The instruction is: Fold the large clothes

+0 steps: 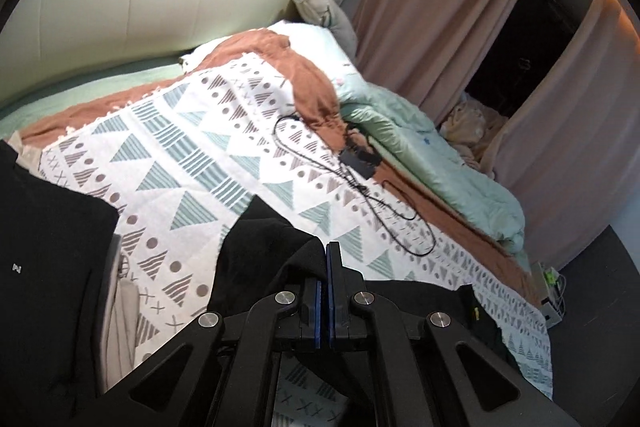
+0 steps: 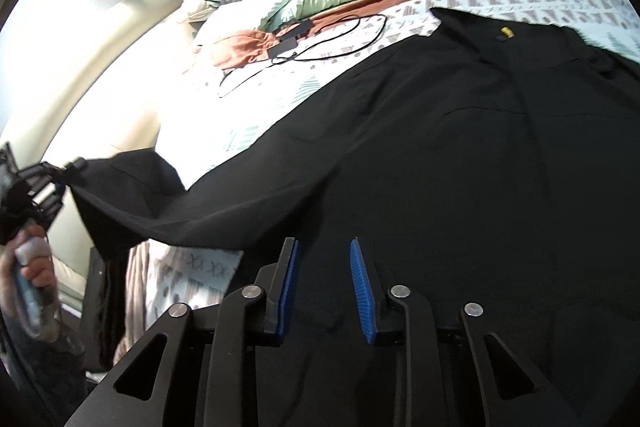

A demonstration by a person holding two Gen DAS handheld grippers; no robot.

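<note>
A large black garment [image 2: 440, 147] lies spread on the patterned bedspread [image 1: 192, 155], with a small yellow tag [image 2: 507, 32] near its far edge. My left gripper [image 1: 324, 251] is shut on a corner of the black garment [image 1: 280, 243] and lifts it off the bed; it also shows in the right wrist view [image 2: 60, 183] at far left, holding the stretched sleeve. My right gripper [image 2: 324, 247] is open, hovering just above the garment's near part, with nothing between its blue pads [image 2: 362, 291].
A black cable and adapter [image 1: 360, 159] lie on the bedspread beyond the garment. A mint duvet [image 1: 432, 163] and brown blanket [image 1: 312, 83] are bunched at the far side. Another black garment [image 1: 44, 247] lies at the left. Pink curtains [image 1: 440, 7] hang behind the bed.
</note>
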